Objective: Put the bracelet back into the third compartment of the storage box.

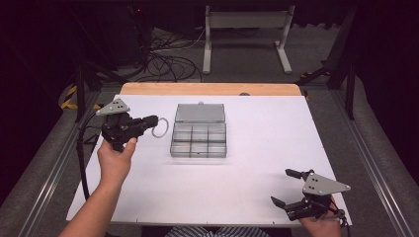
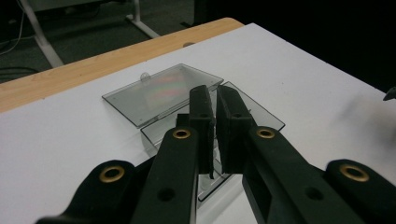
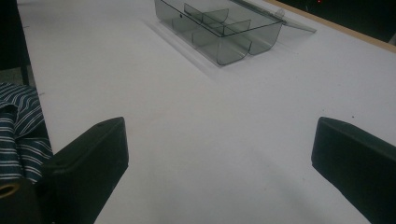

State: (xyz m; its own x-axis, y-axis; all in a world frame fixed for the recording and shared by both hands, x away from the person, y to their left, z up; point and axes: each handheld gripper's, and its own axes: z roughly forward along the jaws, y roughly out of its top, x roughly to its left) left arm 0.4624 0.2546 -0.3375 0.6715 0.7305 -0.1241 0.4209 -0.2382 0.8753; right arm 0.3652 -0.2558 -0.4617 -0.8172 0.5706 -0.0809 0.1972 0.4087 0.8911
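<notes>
Box (image 1: 198, 140), one, with perhaps six compartments; one ring (image 1: 160, 127).

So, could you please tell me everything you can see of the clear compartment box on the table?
The compartment box looks like smoky, see-through plastic. Its tray is split by thin walls into a grid of small compartments; nothing shows inside them. The flat lid is swung open and lies back toward the table's far edge, with a small knob at its rim. It rests on the white table top, and neither gripper touches it.

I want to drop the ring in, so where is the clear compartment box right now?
In the high view the clear grey plastic compartment box sits mid-table, lid open toward the wooden edge, just right of the left gripper holding a thin white ring.
</notes>
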